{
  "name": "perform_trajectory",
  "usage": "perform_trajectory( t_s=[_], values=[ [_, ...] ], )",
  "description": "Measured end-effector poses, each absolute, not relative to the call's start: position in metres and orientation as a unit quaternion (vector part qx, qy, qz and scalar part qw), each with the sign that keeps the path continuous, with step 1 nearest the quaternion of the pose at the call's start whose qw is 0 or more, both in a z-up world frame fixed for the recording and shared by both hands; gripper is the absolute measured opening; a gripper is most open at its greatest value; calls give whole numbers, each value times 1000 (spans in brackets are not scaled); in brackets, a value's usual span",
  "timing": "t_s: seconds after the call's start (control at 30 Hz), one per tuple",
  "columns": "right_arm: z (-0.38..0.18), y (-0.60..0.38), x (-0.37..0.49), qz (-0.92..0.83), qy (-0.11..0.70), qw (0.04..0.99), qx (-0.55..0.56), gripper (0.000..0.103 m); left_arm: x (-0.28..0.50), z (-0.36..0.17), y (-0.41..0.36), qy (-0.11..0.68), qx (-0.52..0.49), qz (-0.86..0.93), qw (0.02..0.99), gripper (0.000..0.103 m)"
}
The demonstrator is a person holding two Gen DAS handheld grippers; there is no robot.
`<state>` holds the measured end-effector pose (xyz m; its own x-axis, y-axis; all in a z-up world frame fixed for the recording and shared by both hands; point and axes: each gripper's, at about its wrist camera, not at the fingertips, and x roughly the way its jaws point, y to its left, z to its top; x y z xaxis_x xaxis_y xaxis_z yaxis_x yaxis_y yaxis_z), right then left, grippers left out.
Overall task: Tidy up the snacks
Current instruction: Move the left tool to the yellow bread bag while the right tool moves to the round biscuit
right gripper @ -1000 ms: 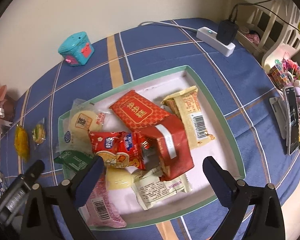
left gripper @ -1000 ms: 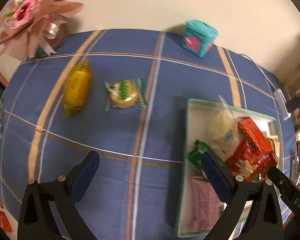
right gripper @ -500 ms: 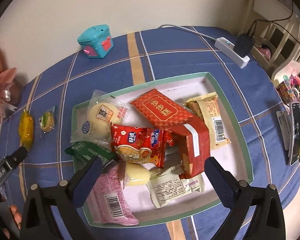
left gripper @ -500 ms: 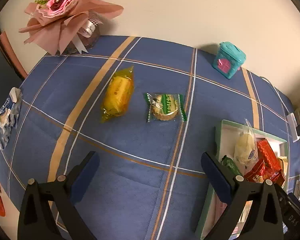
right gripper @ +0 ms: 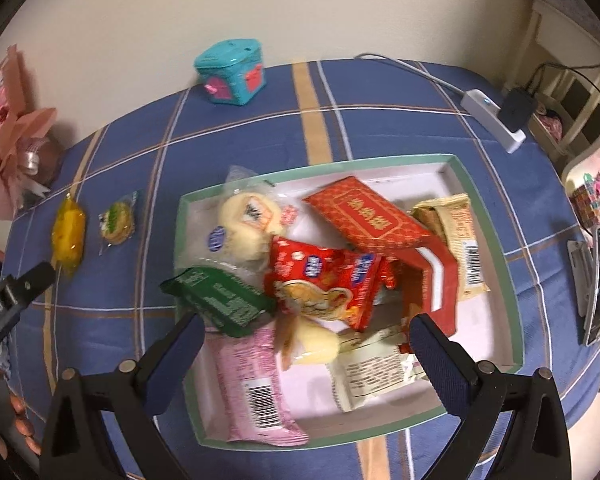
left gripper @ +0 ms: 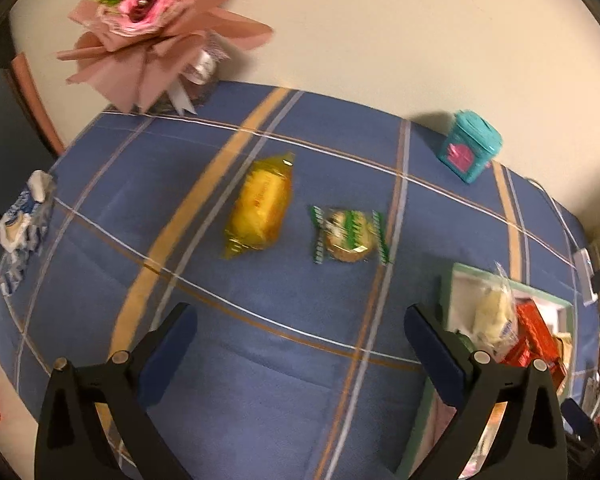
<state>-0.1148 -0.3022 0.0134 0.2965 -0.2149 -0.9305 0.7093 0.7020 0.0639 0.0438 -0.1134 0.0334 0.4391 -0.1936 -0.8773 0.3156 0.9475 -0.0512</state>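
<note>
A yellow wrapped snack [left gripper: 260, 206] and a round green-wrapped biscuit [left gripper: 348, 234] lie side by side on the blue checked tablecloth, ahead of my open, empty left gripper [left gripper: 300, 340]. They also show at the left of the right wrist view: the yellow snack [right gripper: 68, 232] and the biscuit [right gripper: 118, 222]. A green-rimmed white tray [right gripper: 476, 184] holds several snack packs, among them a red box [right gripper: 368, 216], a red bag [right gripper: 324, 284], a green pack [right gripper: 220, 300] and a pink pack [right gripper: 252, 384]. My open, empty right gripper [right gripper: 304, 344] hovers over the tray's near side.
A teal tin [left gripper: 470, 146] stands at the back by the wall. A pink flower bouquet [left gripper: 152, 20] is at the back left. A white power strip with a plug [right gripper: 496, 114] lies at the back right. A blue-white wrapper [left gripper: 24, 220] lies at the left edge.
My left gripper has swung left and closer to the two loose snacks, so the tray slid to the right edge of its view. My right gripper has shifted slightly over the tray.
</note>
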Motion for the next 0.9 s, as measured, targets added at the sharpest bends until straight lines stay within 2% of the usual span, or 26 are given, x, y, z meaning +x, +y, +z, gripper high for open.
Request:
perform_trajectory(
  t_s=[0.2,0.9],
  values=[
    [14,-285,-102,-285,515,774,231,103,55,40,-94,494,57,-117,860,103],
    [-1,-215,-36,-211,522,801,204,103,91,19,-49,515,41,-67,853,103]
  ],
)
